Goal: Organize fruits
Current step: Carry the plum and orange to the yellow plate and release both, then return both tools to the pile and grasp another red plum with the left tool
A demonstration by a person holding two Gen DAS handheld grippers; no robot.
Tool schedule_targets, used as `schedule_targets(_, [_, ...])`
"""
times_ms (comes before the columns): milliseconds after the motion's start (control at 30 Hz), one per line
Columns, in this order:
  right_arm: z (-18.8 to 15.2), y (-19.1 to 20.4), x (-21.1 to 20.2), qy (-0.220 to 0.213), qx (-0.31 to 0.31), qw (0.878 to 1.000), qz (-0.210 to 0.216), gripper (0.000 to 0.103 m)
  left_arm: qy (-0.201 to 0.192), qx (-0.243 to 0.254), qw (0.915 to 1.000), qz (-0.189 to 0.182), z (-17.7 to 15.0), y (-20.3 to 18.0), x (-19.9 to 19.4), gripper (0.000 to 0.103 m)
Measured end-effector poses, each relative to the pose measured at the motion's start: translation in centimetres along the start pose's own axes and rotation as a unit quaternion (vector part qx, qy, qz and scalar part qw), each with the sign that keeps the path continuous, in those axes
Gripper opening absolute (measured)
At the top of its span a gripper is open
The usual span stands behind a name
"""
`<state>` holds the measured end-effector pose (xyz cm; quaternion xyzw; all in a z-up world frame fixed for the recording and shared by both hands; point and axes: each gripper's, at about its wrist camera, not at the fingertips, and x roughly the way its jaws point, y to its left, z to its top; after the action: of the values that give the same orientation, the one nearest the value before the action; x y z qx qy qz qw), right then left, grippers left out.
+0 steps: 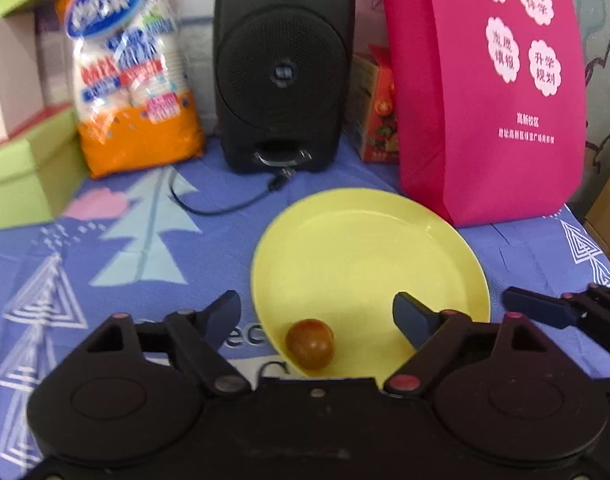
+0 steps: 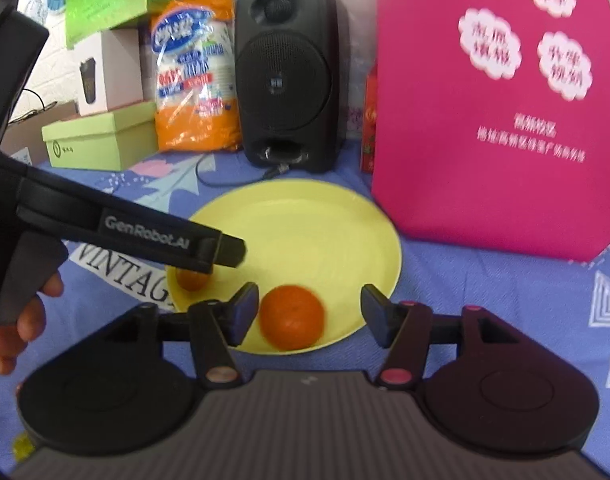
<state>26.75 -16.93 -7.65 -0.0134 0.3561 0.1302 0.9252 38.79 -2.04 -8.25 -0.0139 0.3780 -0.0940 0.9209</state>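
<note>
so, both tools stand spread over the yellow plate [image 1: 385,236] on the desk. a small brownish tomato [image 1: 309,344] lies free between the left tool [image 1: 317,314] fingers; the mandarin [image 2: 292,317] sits loose inside the right tool [image 2: 309,312], nearer its left finger.

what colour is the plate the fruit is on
Pale yellow plate, clearest in the left wrist view.
</note>
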Motion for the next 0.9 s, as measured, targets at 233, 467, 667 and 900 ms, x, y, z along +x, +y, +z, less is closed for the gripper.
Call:
schedule_targets(233, [-0.6, -0.8, -6.5, -0.054, 0.029, 0.998, 0.008, 0.056, -0.057, -0.026, 0.9977, -0.028, -2.2, 2.8, -8.1, 0.084])
schedule_targets(467, [-3.9, 0.9, -13.0, -0.077, 0.015, 0.996, 0.036, 0.063, -0.091, -0.025, 0.9955, 0.013, -8.0, 3.8, -15.1, 0.084])
schedule_targets(667, [-6.9, 3.4, -16.3, -0.064, -0.012, 0.994, 0.087, 0.063, -0.082, -0.002, 0.9956, 0.045, -13.8, 3.2, -17.5, 0.084])
schedule_targets(900, [-10.3, 7.0, -17.8, -0.037, -0.075, 0.990, 0.113, 0.063, -0.064, 0.026, 0.9963, 0.051, -17.4, 2.7, -18.2, 0.078])
